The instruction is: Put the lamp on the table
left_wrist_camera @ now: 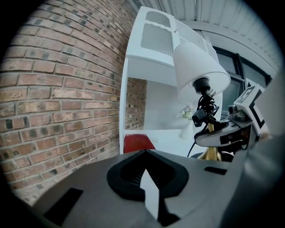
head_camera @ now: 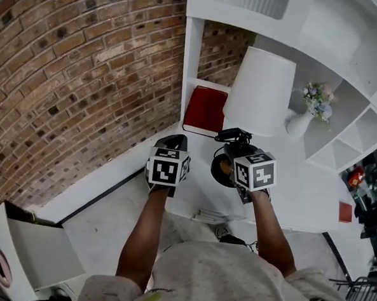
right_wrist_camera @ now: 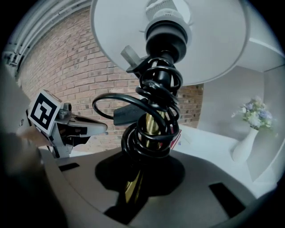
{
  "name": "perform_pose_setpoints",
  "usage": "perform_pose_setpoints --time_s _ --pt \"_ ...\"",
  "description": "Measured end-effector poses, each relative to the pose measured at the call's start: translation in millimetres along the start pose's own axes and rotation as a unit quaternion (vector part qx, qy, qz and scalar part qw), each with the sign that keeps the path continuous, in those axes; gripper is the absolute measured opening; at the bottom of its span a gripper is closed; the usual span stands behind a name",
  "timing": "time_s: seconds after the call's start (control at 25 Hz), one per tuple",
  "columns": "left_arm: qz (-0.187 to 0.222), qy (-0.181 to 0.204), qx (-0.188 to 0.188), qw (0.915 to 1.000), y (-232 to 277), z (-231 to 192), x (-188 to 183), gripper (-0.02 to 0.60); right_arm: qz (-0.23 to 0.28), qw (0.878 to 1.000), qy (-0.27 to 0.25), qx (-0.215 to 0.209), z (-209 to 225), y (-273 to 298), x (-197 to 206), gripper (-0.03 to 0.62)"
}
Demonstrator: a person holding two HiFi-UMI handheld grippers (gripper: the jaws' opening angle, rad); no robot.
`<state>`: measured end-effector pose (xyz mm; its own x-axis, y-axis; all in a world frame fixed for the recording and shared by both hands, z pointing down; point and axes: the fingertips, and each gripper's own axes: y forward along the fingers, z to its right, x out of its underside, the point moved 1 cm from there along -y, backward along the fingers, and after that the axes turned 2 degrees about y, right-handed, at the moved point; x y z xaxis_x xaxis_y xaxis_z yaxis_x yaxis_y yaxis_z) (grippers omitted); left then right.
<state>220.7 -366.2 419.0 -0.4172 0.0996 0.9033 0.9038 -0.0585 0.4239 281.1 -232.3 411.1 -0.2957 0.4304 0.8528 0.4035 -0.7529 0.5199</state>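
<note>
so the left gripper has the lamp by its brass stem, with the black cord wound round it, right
Not the left: the right gripper has the lamp by its brass stem, with the black cord wound round it. The right gripper view shows this; the left gripper holds nothing.

a red-brown brick wall (head_camera: 76,77) meets a pale grey floor (head_camera: 98,228) along a white skirting board (head_camera: 107,179). against it stands a white shelf unit (head_camera: 335,48) of open compartments above a white table (head_camera: 299,197), with a low white cabinet (head_camera: 38,251) well apart from them. beyond the shelves a dark-framed window (left_wrist_camera: 247,73) shows under a white slatted ceiling (left_wrist_camera: 209,13), and the light is soft and even.
</note>
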Motion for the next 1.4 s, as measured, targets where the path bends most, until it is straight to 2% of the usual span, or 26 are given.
perform_pose_setpoints --time_s 0.32,0.68,1.16,1.4 --pt "-0.014 -0.026 -0.068 0.9972 2.7 -12.4 10.4 -0.003 -0.001 0.996 -0.053 -0.068 1.6 30.0 -14.8 0.066" --pt "-0.041 -0.046 -0.134 0.9891 -2.7 -10.3 26.9 -0.003 0.003 0.986 -0.088 -0.139 -2.0 48.3 -20.6 0.066" --pt "-0.055 -0.078 -0.213 0.9723 -33.8 -10.2 52.9 -0.003 0.007 0.970 -0.129 -0.206 -16.6 68.2 -23.4 0.066" --pt "-0.061 -0.092 -0.240 0.9645 -45.3 -7.5 63.5 -0.003 0.015 0.960 -0.151 -0.235 -26.4 76.0 -24.1 0.066"
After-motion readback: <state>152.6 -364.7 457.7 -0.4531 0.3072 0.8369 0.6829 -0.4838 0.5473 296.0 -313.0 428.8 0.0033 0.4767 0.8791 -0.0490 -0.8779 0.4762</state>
